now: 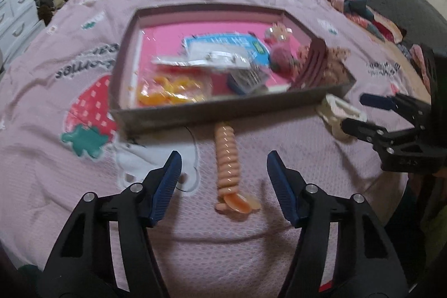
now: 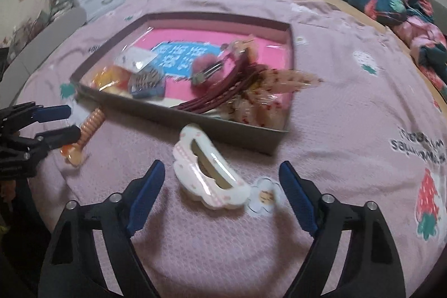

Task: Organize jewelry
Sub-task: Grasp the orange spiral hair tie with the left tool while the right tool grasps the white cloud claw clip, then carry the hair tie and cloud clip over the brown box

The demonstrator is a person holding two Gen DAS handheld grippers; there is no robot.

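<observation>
Your left gripper (image 1: pixel 223 186) is hanging over the pink blanket (image 1: pixel 251 242) with its jaws spread wide, gripping nothing. The peach spiral hair tie (image 1: pixel 227 166) is lying right between the two blue pads (image 1: pixel 167 186), stretched lengthwise away from you, with its far end reaching toward the near wall of the tray (image 1: pixel 195 113); neither pad is touching it.

Your right gripper (image 2: pixel 222 197) is also sitting wide open and empty. The white claw clip (image 2: pixel 208 172) is resting on the blanket between its fingers, a bit closer to the left pad, lying at an angle just in front of the tray's near wall (image 2: pixel 237 130).

The tray itself is holding a pile of hair stuff: the blue card (image 2: pixel 184 55), a dark red hairband (image 2: pixel 223 94) and yellow bits (image 1: pixel 170 91), all pretty blurry.
</observation>
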